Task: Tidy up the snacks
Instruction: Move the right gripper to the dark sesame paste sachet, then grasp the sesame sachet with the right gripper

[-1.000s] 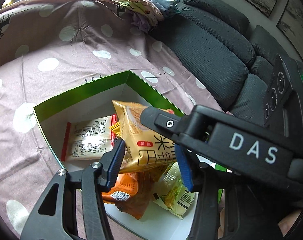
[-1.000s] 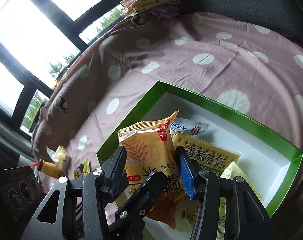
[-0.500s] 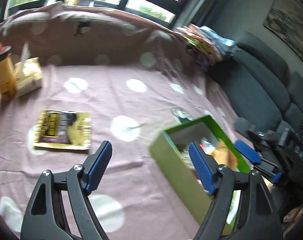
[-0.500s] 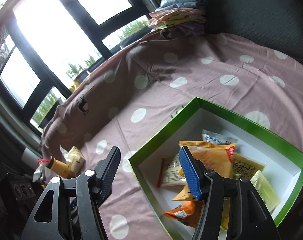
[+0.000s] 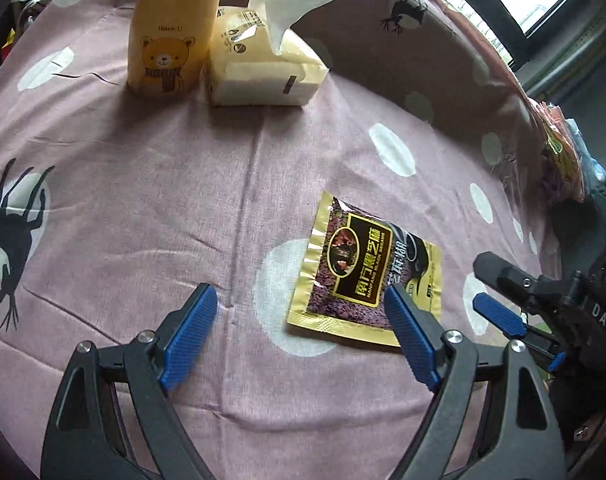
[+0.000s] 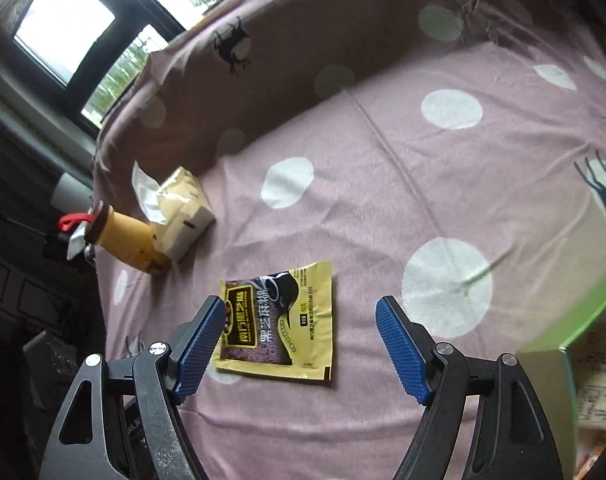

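A gold-and-black sachet (image 5: 367, 268) (image 6: 279, 320) lies flat on the pink dotted cloth. My left gripper (image 5: 299, 296) hovers over it with its jaws opening and nothing between them; the sachet lies under its right finger (image 5: 407, 332). My right gripper (image 6: 301, 308) (image 5: 479, 280) is open and empty above the same sachet, which sits nearer its left finger (image 6: 199, 344). A corner of the green snack box (image 6: 583, 320) shows at the right edge, with packets inside.
A yellow bear bottle (image 5: 171, 40) (image 6: 131, 244) and a tissue pack (image 5: 263, 68) (image 6: 183, 208) stand at the far side of the cloth. Folded clothes (image 5: 563, 160) lie at the right. The cloth climbs a raised edge behind them, under a window.
Both grippers let go of the orange cracker packet, which now lies in the green box. Both swung away from the box to the sachet, with their jaws spread wide.
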Available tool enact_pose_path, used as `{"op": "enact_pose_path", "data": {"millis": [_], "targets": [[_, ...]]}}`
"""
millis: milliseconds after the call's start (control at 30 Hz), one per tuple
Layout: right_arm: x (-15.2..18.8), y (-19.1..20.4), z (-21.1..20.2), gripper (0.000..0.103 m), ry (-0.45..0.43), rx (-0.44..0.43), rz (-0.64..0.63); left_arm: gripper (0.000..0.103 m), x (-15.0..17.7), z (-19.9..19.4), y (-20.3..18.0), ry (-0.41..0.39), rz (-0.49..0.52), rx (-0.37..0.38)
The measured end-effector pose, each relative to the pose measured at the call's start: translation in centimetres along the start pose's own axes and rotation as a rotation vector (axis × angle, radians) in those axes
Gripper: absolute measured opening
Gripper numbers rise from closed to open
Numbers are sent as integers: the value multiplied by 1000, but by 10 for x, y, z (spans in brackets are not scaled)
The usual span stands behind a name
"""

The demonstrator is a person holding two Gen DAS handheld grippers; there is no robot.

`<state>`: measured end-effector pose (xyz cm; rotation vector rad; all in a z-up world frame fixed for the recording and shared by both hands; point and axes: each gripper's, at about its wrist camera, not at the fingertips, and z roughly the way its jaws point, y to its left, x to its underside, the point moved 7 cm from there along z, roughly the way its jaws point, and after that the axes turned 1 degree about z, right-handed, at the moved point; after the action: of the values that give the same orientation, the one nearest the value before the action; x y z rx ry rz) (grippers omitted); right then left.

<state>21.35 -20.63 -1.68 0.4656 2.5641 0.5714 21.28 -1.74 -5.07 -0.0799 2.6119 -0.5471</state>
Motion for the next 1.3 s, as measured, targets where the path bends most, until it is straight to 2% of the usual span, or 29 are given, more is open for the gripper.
{"op": "enact_pose_path", "data": {"millis": [100,167,267,300,333,367,433,467,567,633,700,833,933,1067,1200,1300], "targets": [[5,-9,24,66,59,-25,49,84,-7,2,-6,-28,18,20],[6,-8,30,64,56,-51,42,81,-8,8,-11,-17,22,65],[3,-6,35,51,43,-90,52,67,-9,12,-13,-42,56,27],[5,-5,39,50,55,-113,56,64,-9,14,-15,-43,78,17],[4,-4,39,49,52,-124,53,52,-8,14,-19,-41,92,32],[4,-1,40,49,52,-126,45,51,-6,16,-22,-27,95,51],[5,2,41,46,54,-119,25,47,-5,18,-24,-41,121,15],[7,4,42,40,69,-135,30,47,-4,19,-25,-45,135,8],[14,9,47,35,121,-223,67,42,-3,20,-29,-28,141,27],[16,12,47,30,129,-213,61,42,-2,16,-33,-18,132,52],[18,16,42,27,122,-197,40,41,-4,5,-38,-46,143,43],[20,25,19,23,100,-258,42,41,0,-18,-52,-69,168,63],[24,31,-9,23,43,-270,20,41,4,-40,-65,-96,199,62],[30,38,-53,22,-38,-298,-8,41,15,-77,-85,-149,242,102],[37,44,-98,22,-124,-297,-66,41,32,-111,-107,-209,296,155],[44,37,-108,22,-130,-273,-84,43,43,-110,-111,-202,331,159]]}}
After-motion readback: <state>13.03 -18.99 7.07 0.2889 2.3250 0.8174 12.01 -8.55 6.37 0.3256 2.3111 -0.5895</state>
